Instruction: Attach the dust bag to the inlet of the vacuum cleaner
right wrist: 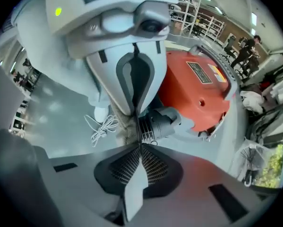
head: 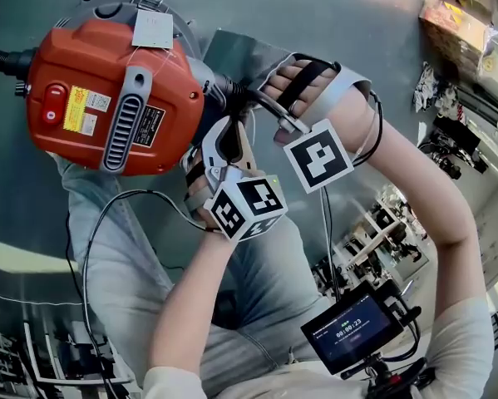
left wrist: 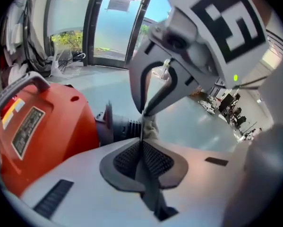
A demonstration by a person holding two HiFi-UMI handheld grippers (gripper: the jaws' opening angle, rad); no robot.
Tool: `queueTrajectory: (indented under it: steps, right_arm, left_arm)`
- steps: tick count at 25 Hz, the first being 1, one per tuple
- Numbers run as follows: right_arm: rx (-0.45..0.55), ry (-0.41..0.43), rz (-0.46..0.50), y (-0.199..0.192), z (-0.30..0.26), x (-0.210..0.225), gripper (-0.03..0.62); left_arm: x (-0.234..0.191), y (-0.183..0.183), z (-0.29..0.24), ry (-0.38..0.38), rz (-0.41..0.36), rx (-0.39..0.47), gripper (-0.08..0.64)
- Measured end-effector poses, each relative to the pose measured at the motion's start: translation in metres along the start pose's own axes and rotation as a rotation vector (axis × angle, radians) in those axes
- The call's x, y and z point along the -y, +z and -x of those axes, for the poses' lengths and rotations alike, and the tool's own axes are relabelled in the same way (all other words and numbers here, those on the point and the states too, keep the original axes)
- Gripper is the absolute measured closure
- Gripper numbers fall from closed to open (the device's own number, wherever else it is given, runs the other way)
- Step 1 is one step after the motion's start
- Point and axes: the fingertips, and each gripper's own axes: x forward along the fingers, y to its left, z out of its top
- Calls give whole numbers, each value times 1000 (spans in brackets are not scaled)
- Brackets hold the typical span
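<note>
**Head view.** The orange vacuum cleaner (head: 107,98) stands on the floor at ten o'clock of the frame, with its grey inlet (head: 218,86) projecting from its three o'clock side. The left hand-held gripper (head: 230,127) and right hand-held gripper (head: 247,98) meet just beside that inlet. What they carry is covered by the hands here.

**Left gripper view.** The jaws are together, pinching a fold of grey-beige cloth at the tips — the dust bag (left wrist: 151,126), by my reading. The inlet lies just beyond, at eleven o'clock of the tips. The right hand-held gripper enters from twelve o'clock onto the same cloth.

**Right gripper view.** The jaws are likewise together on the cloth, which hangs at eleven o'clock of the tips. The inlet's ribbed collar sits at one o'clock, just beside the cloth. A white cable (right wrist: 101,126) lies on the floor at ten o'clock.

**Assessment.** The step in hand is bringing the bag's mouth to the inlet — not yet seated, as far as can be seen. The next move calls for both grips kept firm and the opening spread and squared to the collar, then pushed on evenly. A one-sided pull risks a skewed fit.
</note>
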Motion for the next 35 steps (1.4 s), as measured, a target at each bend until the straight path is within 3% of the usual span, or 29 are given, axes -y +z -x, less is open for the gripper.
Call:
queueTrajectory:
  steps: [4,7,10,14,18,22,26,29,35]
  right_arm:
    - [-12,-77,-59,2,4,17,575]
    - [3,-36,-96,15,4,20,560]
    - [-20,-29,-112,0,0,6,565]
    - [-19,-47,-144,1,2,20,565]
    - [4,-37,-132,13,3,21,561]
    - [-14,-40,-172,0,-2,21,563]
    - [1,-85,-200,0,-1,30,561]
    - [22,-89,-263,0,-3,33,560]
    - [57,23,-412,-3,-4,32,534]
  left_arm:
    - [-7,-6,1,19,44,8,545]
    - [-3,-15,-2,19,33,8,545]
    - [-10,3,6,9,59,2,549]
    - [-12,-2,9,60,35,61,549]
    - [-9,-17,0,61,71,52,549]
    - [-14,-3,9,35,147,18,549]
    - [-19,-4,6,78,199,71,549]
    - [-20,-3,4,113,156,74,548]
    - [-14,-3,9,-7,63,18,548]
